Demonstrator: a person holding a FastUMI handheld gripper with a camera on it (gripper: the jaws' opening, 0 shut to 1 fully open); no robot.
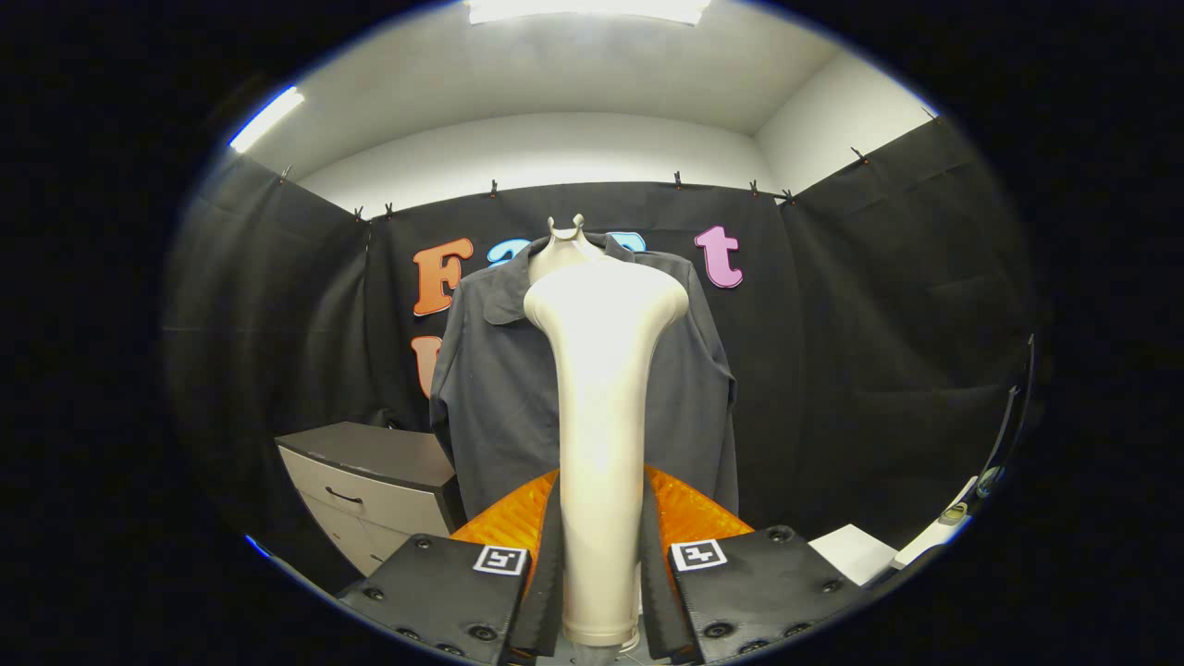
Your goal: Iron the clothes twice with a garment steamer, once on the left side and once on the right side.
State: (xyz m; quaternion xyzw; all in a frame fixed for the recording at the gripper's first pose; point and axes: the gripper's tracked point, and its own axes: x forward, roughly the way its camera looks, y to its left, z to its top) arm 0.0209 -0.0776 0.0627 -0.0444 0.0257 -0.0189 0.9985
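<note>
Ahead of us the dark grey collared shirt (499, 398) hangs on a pale mannequin form, well beyond the tongs (601, 592). Beside it sits a low grey drawer cabinet (370, 481). Our tongs are clenched on the cream plastic garment steamer (601, 388), held upright, head apart from the cloth. We judge both passes remain.

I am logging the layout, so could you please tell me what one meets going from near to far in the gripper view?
The gripper shut on the garment steamer handle → the steamer's wide head → the dark shirt hanging on the mannequin → the black cloth wall.
</note>
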